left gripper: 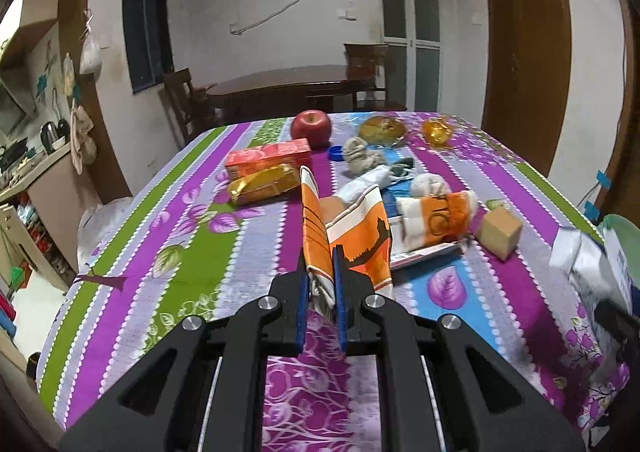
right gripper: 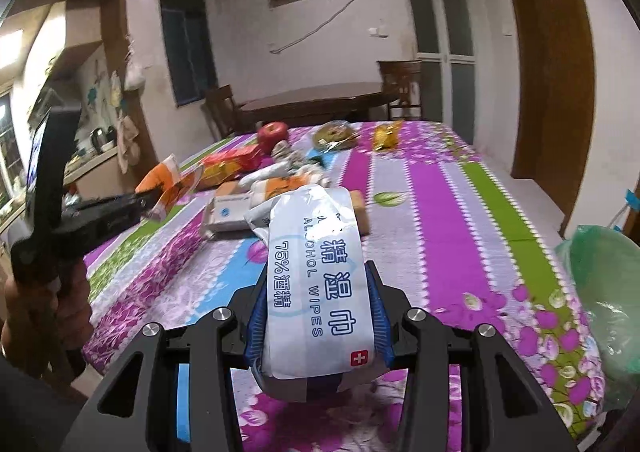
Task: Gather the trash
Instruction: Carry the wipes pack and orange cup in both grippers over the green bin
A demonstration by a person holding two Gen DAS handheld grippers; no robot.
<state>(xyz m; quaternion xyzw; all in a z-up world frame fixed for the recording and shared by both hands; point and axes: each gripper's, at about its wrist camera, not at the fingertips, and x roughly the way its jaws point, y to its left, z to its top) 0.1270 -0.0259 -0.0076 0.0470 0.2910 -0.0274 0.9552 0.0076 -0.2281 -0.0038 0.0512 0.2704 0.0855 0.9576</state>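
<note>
Floral striped tablecloth [left gripper: 248, 244] covers the table. Left gripper [left gripper: 322, 272] has its fingers pinching an orange-and-white wrapper [left gripper: 352, 240], raised above the table's near edge. Right gripper [right gripper: 316, 316] has its fingers clamped on a white alcohol wipes pack [right gripper: 316, 272], over the near edge. Green bag [right gripper: 604, 300] sits at the near right corner. Apple [left gripper: 311, 127] rests toward the far edge.

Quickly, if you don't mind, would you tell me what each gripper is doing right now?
Left gripper: closed on the orange and white wrapper.
Right gripper: closed on the alcohol wipes pack.
</note>
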